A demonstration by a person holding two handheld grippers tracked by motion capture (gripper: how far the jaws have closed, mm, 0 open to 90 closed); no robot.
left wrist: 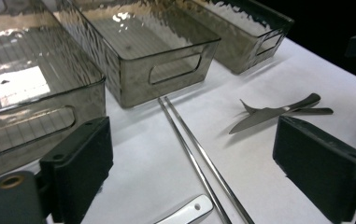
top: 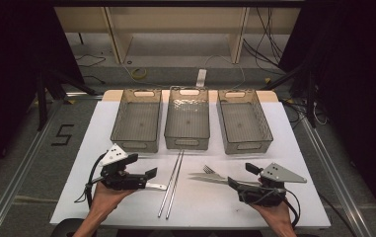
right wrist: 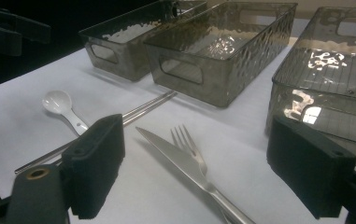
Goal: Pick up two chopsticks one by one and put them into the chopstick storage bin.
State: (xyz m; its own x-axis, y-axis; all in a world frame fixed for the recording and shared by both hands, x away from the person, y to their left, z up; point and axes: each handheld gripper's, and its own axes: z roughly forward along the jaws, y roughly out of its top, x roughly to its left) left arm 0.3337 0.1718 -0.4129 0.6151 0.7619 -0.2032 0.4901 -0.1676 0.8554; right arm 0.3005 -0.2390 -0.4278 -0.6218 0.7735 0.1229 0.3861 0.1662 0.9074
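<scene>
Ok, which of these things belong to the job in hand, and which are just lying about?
In the job:
- knife
- fork
- chopsticks
- white spoon
- three clear bins

Lying about:
- yellow cable coil on the floor
- wooden shelving behind

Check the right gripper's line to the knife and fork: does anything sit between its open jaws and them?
Nothing visible does. The right gripper is open, and the knife and fork lie on bare white table straight ahead of its jaws. The chopsticks and spoon lie off to one side.
</scene>
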